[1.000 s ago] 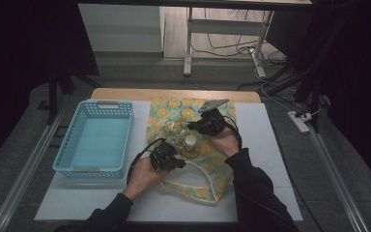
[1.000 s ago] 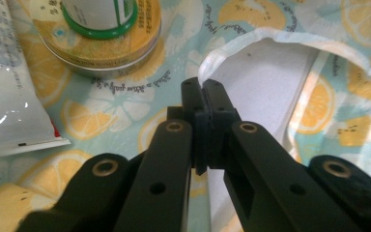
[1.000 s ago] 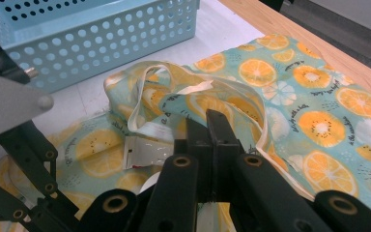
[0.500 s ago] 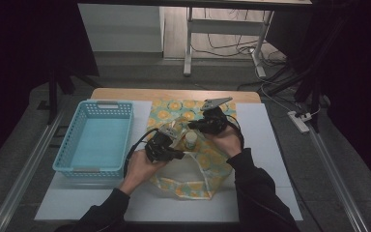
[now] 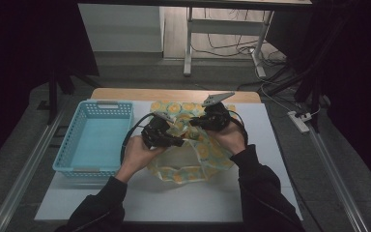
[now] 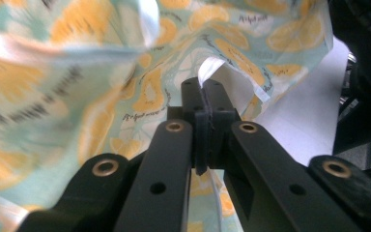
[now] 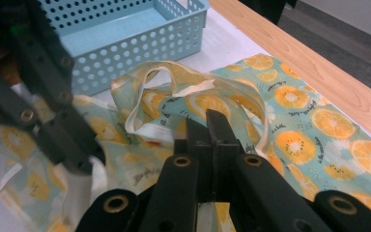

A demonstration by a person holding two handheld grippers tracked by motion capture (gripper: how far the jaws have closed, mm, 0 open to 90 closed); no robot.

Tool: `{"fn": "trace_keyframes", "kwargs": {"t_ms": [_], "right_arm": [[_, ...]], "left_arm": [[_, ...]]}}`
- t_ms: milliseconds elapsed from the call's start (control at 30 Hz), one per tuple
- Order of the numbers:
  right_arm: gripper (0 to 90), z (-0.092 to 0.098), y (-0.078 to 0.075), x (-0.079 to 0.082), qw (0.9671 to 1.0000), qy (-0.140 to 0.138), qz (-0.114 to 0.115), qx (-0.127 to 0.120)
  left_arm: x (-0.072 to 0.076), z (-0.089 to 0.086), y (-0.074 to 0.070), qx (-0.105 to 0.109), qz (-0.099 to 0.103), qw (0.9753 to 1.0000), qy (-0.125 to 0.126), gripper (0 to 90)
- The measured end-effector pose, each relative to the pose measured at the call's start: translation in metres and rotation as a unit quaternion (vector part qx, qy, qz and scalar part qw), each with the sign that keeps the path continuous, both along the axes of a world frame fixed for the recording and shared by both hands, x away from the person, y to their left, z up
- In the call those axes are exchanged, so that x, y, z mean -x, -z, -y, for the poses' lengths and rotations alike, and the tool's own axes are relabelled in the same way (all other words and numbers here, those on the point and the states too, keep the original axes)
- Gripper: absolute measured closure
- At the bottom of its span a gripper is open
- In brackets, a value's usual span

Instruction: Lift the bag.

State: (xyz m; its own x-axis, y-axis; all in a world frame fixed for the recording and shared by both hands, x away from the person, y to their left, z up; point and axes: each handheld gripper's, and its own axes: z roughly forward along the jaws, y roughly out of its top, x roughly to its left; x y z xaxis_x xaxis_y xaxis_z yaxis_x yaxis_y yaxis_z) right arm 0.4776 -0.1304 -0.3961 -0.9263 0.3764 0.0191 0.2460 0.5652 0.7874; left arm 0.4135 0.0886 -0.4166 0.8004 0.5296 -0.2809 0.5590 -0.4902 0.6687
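A fabric bag [image 5: 193, 154] printed with orange slices on pale green lies bunched on the white table top [image 5: 174, 203]. In the high view my left gripper [image 5: 178, 141] sits over the bag's middle, shut on a fold of it. The left gripper view shows the same gripper [image 6: 203, 89] clamping a white-lined edge of the bag [image 6: 101, 63], which hangs lifted in front of it. My right gripper [image 5: 194, 123] is just beyond, jaws shut on the bag's rim. In the right gripper view this gripper [image 7: 206, 122] pinches the bag [image 7: 290, 111] beside a looped handle [image 7: 147, 77].
A light blue perforated basket [image 5: 107, 103] stands to the left of the bag, its wall [image 7: 125, 53] close behind the handle. A wooden strip [image 5: 174, 94] runs along the table's far edge. White table top extends in front of the bag.
My left gripper has moved away from the near edge toward the bag's middle, pulling the fabric up with it. The bag is more bunched. The right gripper has barely shifted.
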Motion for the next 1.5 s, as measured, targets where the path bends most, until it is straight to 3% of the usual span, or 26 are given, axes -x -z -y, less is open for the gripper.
{"fn": "trace_keyframes", "kwargs": {"t_ms": [367, 633, 1233, 1500], "right_arm": [[90.0, 0.001, -0.027, 0.006, 0.9999, -0.012, 0.006, -0.004], [90.0, -0.001, -0.046, 0.007, 0.9998, -0.014, 0.011, -0.007], [90.0, -0.005, -0.090, 0.009, 0.9984, -0.013, 0.051, -0.019], [90.0, -0.006, -0.111, 0.010, 0.9974, -0.008, 0.069, -0.021]], "left_arm": [[-0.010, -0.008, -0.038, 0.003, 0.003, 1.0000, 0.006, 90.0], [-0.018, -0.013, -0.069, 0.010, 0.019, 0.9997, 0.009, 90.0], [-0.030, -0.027, -0.116, 0.053, 0.051, 0.9973, 0.003, 90.0], [-0.030, -0.030, -0.140, 0.056, 0.070, 0.9960, -0.008, 90.0]]}}
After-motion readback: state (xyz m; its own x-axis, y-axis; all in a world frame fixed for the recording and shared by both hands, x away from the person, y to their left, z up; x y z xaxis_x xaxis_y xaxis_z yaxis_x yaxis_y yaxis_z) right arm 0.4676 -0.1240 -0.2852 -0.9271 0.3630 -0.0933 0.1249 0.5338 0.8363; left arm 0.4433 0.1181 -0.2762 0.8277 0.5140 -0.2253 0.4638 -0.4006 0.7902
